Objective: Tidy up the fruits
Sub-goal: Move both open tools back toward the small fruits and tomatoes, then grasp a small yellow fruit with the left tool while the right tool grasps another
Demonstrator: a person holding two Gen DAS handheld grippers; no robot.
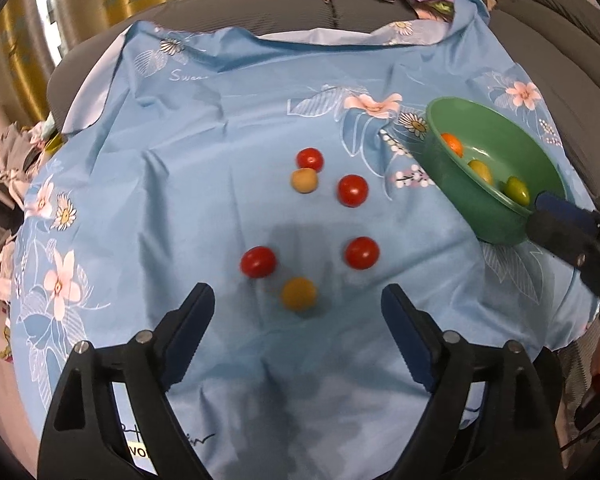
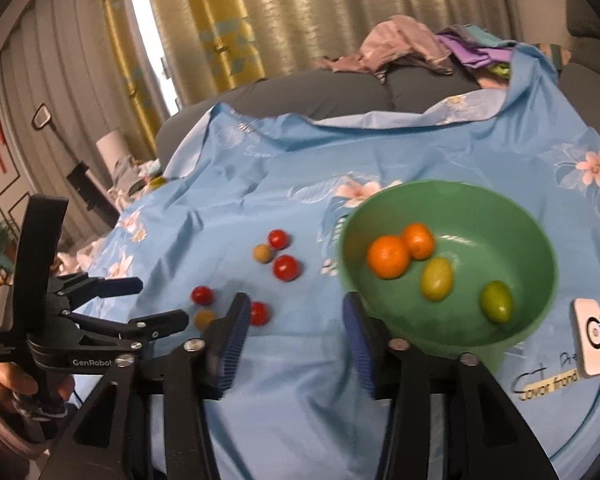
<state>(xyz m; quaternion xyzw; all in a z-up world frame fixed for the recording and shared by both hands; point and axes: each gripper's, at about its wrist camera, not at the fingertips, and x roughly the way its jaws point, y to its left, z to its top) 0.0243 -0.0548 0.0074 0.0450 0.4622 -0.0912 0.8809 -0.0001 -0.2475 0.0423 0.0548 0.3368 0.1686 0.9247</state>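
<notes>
From the left wrist, the left claw (image 1: 298,308) hangs released and wide over a yellow fruit (image 1: 299,293) on the blue floral cloth (image 1: 204,152), with 4 red tomatoes (image 1: 352,190) and another yellow fruit scattered nearby, while the green bowl (image 1: 452,176) sits at the right. From the right wrist, the right claw (image 2: 296,320) stands parted and empty just beside the bowl, which holds 2 oranges (image 2: 388,257) and 2 yellow-green fruits. These fruits look small, light, smooth and easily bruised or set rolling, so a gentle pinch across the widest part seems best.

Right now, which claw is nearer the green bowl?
Right. The right claw sits at the green bowl's near rim; the left claw hangs over the loose tomatoes.
</notes>
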